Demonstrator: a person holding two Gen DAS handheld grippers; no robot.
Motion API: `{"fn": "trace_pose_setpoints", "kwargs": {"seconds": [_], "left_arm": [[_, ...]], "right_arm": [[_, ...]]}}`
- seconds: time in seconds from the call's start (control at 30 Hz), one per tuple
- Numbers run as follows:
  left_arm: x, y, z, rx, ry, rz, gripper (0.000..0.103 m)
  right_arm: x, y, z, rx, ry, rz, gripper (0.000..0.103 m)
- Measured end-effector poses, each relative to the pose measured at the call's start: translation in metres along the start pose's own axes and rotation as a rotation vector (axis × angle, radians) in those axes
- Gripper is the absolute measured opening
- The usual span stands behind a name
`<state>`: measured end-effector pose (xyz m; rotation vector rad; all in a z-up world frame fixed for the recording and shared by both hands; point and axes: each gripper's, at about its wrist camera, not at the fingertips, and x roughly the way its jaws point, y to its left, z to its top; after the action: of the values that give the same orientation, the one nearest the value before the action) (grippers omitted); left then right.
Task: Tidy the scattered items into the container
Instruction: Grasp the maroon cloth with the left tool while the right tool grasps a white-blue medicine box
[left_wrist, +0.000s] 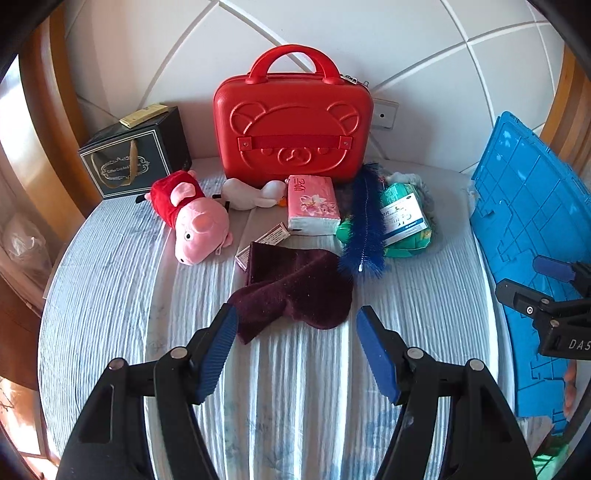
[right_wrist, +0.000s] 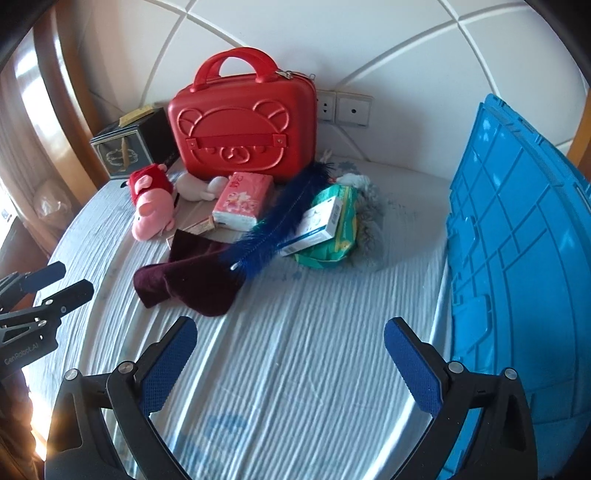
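Scattered items lie on a striped bed sheet: a maroon velvet pouch (left_wrist: 295, 291) (right_wrist: 192, 277), a blue feather (left_wrist: 364, 221) (right_wrist: 280, 218), a pink tissue pack (left_wrist: 312, 205) (right_wrist: 243, 201), a pink pig plush (left_wrist: 192, 218) (right_wrist: 151, 206), a white plush (left_wrist: 255, 194), a small flat box (left_wrist: 264, 242) and a green pack with a white box on it (left_wrist: 402, 221) (right_wrist: 328, 229). A blue plastic crate (left_wrist: 532, 229) (right_wrist: 517, 258) stands at the right. My left gripper (left_wrist: 297, 350) is open just short of the pouch. My right gripper (right_wrist: 290, 365) is open and empty over bare sheet.
A closed red bear suitcase (left_wrist: 291, 129) (right_wrist: 243, 125) stands upright against the white padded headboard. A dark gift box (left_wrist: 133, 155) (right_wrist: 133, 144) sits at the back left. Wooden bed frame curves along the left. Wall sockets (right_wrist: 343, 107) are behind the suitcase.
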<state>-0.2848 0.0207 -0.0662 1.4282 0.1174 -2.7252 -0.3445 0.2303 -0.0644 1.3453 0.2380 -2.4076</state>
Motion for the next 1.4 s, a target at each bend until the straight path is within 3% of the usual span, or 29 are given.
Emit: {"fn": "trace_pose_setpoints", "kwargs": {"seconds": [0.23,0.6,0.73,0.87,1.0,1.17,1.23,1.4], "left_arm": [[0.062,0.015,0.014,-0.014,0.072,-0.026,0.066],[0.182,0.025,0.001,0.016,0.226,-0.038,0.066],[0.205,0.017,0.001,0.033,0.234,-0.032,0.066],[0.223,0.012,0.005,0.044,0.225,-0.019,0.073],[0.232,0.003,0.006,0.086,0.203,0.013,0.081],[0.234,0.001,0.004,0.091,0.183,0.0,0.082],[0.232,0.002,0.003,0.086,0.167,-0.013,0.078],[0.22,0.001,0.002,0.05,0.121,-0.054,0.042]], "right_arm": [[0.049,-0.004,0.014,0.03,0.063,-0.018,0.103],[0.14,-0.021,0.022,0.077,0.16,-0.054,0.103],[0.158,-0.025,0.022,0.077,0.166,-0.067,0.103],[0.17,-0.03,0.021,0.077,0.171,-0.068,0.103],[0.178,-0.038,0.021,0.092,0.174,-0.07,0.103],[0.185,-0.046,0.021,0.108,0.171,-0.079,0.103],[0.187,-0.05,0.02,0.119,0.169,-0.079,0.103],[0.187,-0.063,0.017,0.152,0.159,-0.07,0.103]]}}
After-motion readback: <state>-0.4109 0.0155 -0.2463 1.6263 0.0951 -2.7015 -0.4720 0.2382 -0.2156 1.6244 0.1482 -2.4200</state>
